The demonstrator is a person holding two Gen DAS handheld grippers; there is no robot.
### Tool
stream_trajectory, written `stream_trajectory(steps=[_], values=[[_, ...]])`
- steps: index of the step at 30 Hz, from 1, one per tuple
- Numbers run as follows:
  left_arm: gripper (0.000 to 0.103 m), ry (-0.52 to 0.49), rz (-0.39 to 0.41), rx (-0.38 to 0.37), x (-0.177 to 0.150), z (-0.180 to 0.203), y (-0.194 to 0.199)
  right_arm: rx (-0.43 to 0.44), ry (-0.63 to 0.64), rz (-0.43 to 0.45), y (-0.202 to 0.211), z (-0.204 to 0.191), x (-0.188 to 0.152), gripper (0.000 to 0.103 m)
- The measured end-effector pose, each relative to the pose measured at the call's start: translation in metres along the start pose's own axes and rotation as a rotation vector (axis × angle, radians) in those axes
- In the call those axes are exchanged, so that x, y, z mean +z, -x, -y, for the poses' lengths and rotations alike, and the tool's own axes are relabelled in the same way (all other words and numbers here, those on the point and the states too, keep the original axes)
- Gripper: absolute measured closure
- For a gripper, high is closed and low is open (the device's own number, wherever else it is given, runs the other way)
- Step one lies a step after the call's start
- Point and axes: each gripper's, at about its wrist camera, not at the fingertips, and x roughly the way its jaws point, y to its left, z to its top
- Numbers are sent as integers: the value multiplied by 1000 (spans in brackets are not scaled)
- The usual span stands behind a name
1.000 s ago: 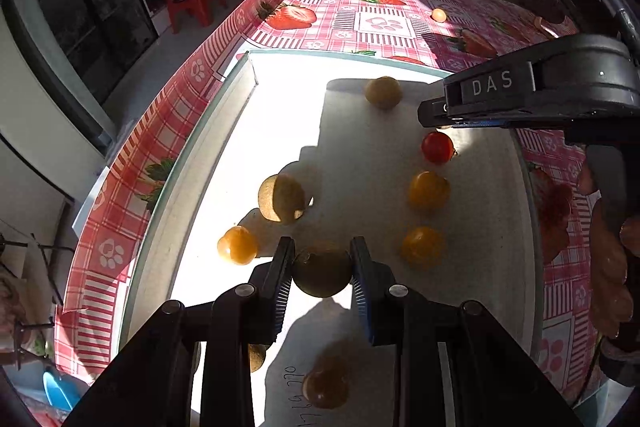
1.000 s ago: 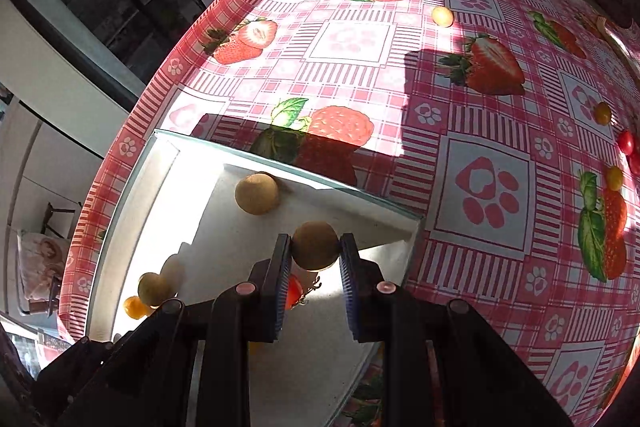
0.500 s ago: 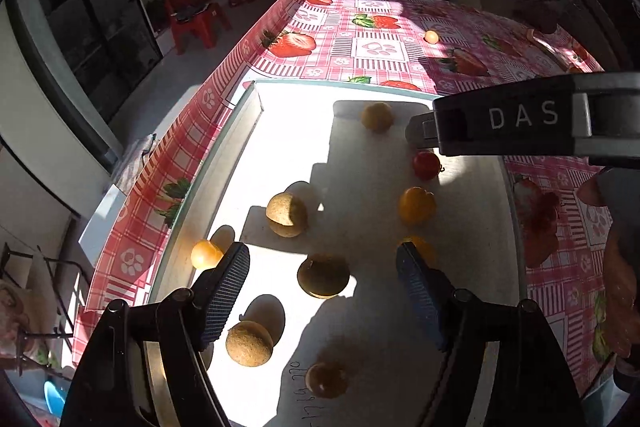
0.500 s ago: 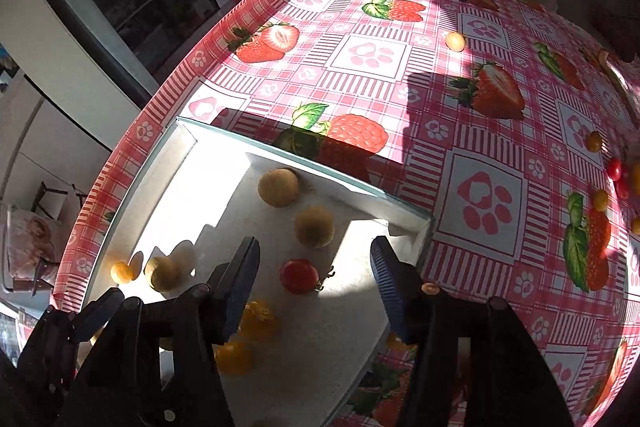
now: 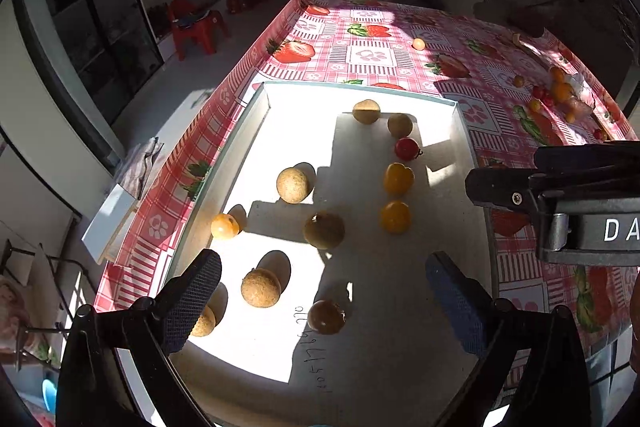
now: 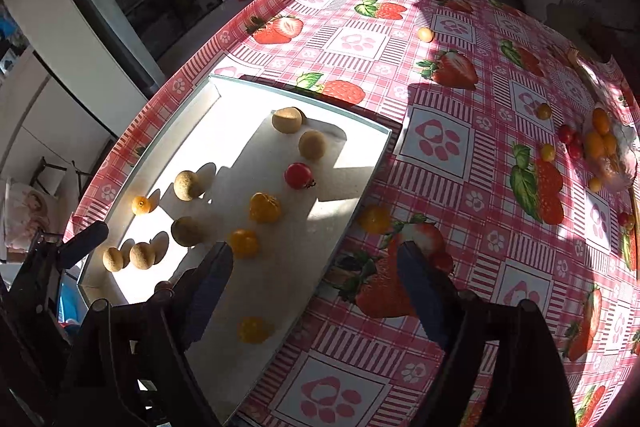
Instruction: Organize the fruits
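Observation:
A white tray [image 5: 256, 115] on the strawberry tablecloth holds several small fruits. My left gripper [image 5: 322, 267] hangs above its near end, jaws opening, nothing between them. Just beyond it lies a brown round fruit [image 5: 324, 230], with tan ones [image 5: 293, 185] [image 5: 260, 287] around it. Two yellow tomatoes [image 5: 398, 179] and a red tomato [image 5: 407, 149] form a row. My right gripper [image 6: 314, 255] is over the tray's right rim [image 6: 384, 135], jaws also opening and empty. A tan fruit [image 6: 312, 145] rests beside another [image 6: 287, 120] at the tray's far end.
Loose tomatoes and orange fruits [image 6: 600, 143] lie by a plastic bag at the table's right. One yellow fruit [image 6: 374, 219] sits on the cloth just outside the tray, another [image 6: 425, 35] far off. The table's edge runs along the left, with a red chair [image 5: 196, 27] beyond.
Each gripper was shut on a round brownish fruit in the tray. Both let go, spread wide and pulled up and back; the fruits stay where they were set.

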Motion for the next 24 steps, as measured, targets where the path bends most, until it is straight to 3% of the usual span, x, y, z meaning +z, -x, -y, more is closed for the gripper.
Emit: stream_trajectory(steps=[4, 6, 12, 24], values=[[0, 13, 6, -2, -9, -3, 8, -39, 7, 17, 9, -3, -9, 11], [0, 21, 9, 3, -12, -3, 12, -58, 19, 35, 14, -6, -14, 0], [0, 5, 1, 48, -20, -1, 20, -79, 19, 51, 24, -15, -26, 0], [0, -41, 7, 66, -42, 11, 35, -104, 22, 91, 42, -28, -52, 0]])
